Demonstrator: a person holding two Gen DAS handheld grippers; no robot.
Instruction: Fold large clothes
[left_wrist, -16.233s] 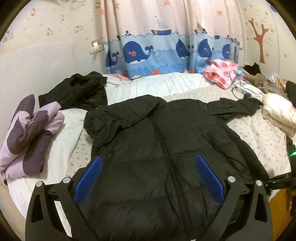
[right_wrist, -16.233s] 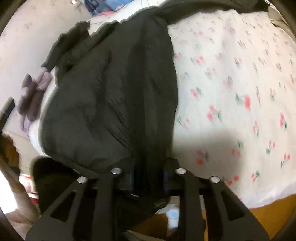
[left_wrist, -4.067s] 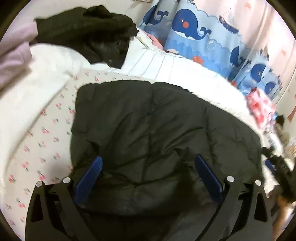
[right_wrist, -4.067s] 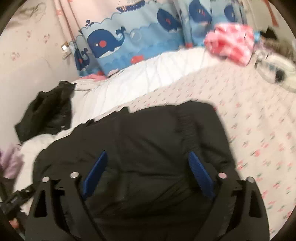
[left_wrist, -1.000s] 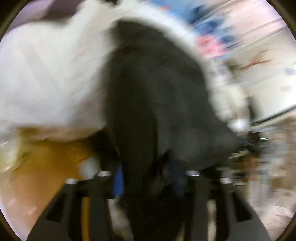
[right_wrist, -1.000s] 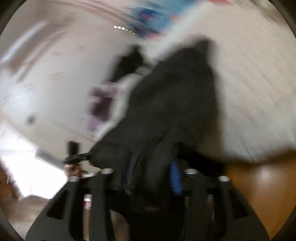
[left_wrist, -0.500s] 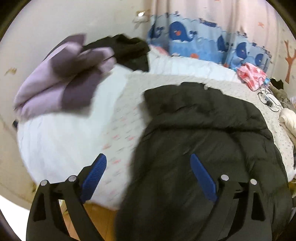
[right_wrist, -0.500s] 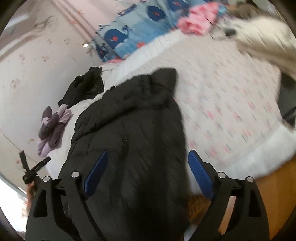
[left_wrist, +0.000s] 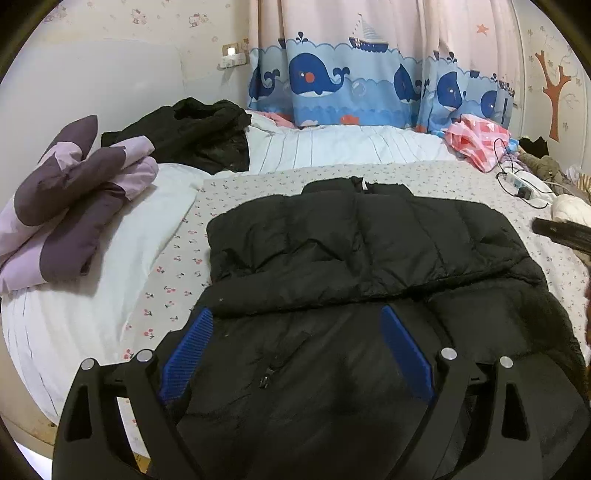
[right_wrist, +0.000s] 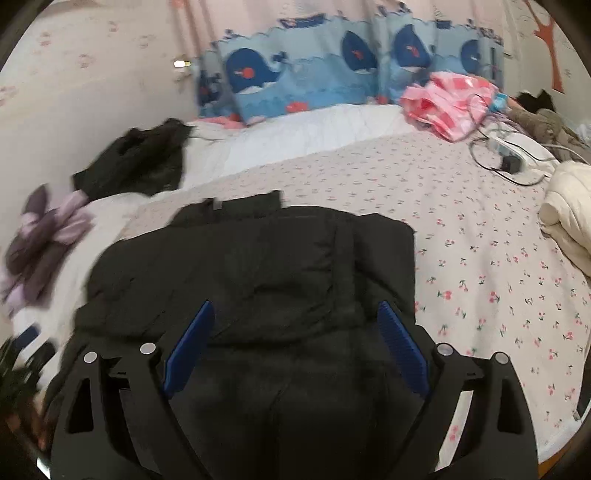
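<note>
Currently, in the left wrist view, the left gripper (left_wrist: 295, 350) hovers with its 2 fingers spread wide, gripping nothing, over the black jacket (left_wrist: 362, 251), which lies partly folded at the near edge of the bed (left_wrist: 92, 314). In the right wrist view, the right gripper (right_wrist: 295, 347) is likewise wide apart and empty above the jacket (right_wrist: 258, 266).

Black puffer jacket (left_wrist: 362, 258) folded on bed

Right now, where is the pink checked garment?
In both views the pink checked garment lies far right on the bed, below the whale-print curtain, beside a white power strip.
</note>
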